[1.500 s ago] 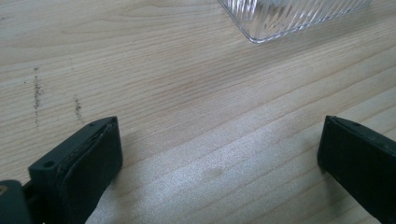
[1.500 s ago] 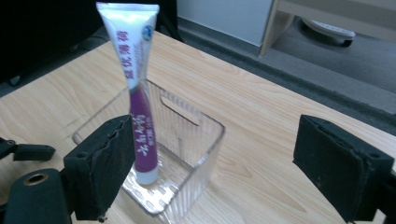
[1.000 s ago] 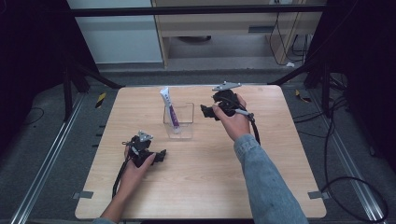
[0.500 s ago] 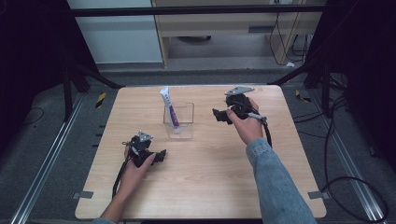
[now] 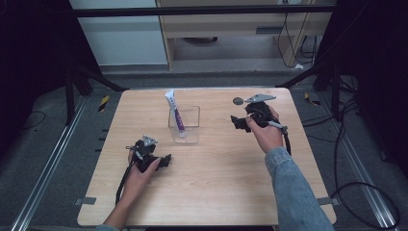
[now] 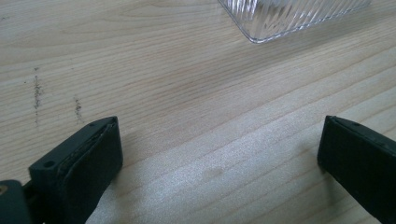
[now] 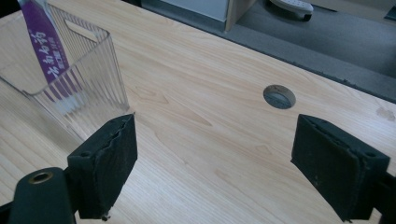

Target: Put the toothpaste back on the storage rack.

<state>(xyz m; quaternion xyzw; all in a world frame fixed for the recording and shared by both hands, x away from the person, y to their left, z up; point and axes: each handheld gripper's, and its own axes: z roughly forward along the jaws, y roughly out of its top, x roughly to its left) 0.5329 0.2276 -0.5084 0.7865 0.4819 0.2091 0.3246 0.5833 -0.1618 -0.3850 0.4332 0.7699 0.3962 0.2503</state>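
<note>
A: Well, what is held at the left of the wooden table [image 5: 211,192]?

B: The left gripper [image 5: 163,160] is held low over the near-left part of the board. In the left gripper view its jaws are spread wide, with nothing but bare wood between them, and the ribbed corner of the clear container [image 6: 289,16] is seen ahead of them, apart from both pads.

A: And the right gripper [image 5: 239,123]?

B: It is held over the far-right part of the table, pointed towards the container [image 5: 184,126]. In the right gripper view its jaws are likewise wide apart and nothing is gripped. A round hole [image 7: 279,96] in the tabletop is seen beyond them, nearer the right-hand jaw.

A: Where is the tube?

B: The purple-and-white tube [image 5: 174,114] is stood inside the clear container, leaned against its far-left wall, with its white end raised above the rim. The container is placed on the table between the two grippers, a little towards the far edge. Purple print on the tube [image 7: 45,46] is seen through the ribbed wall, but it cannot be read.
</note>
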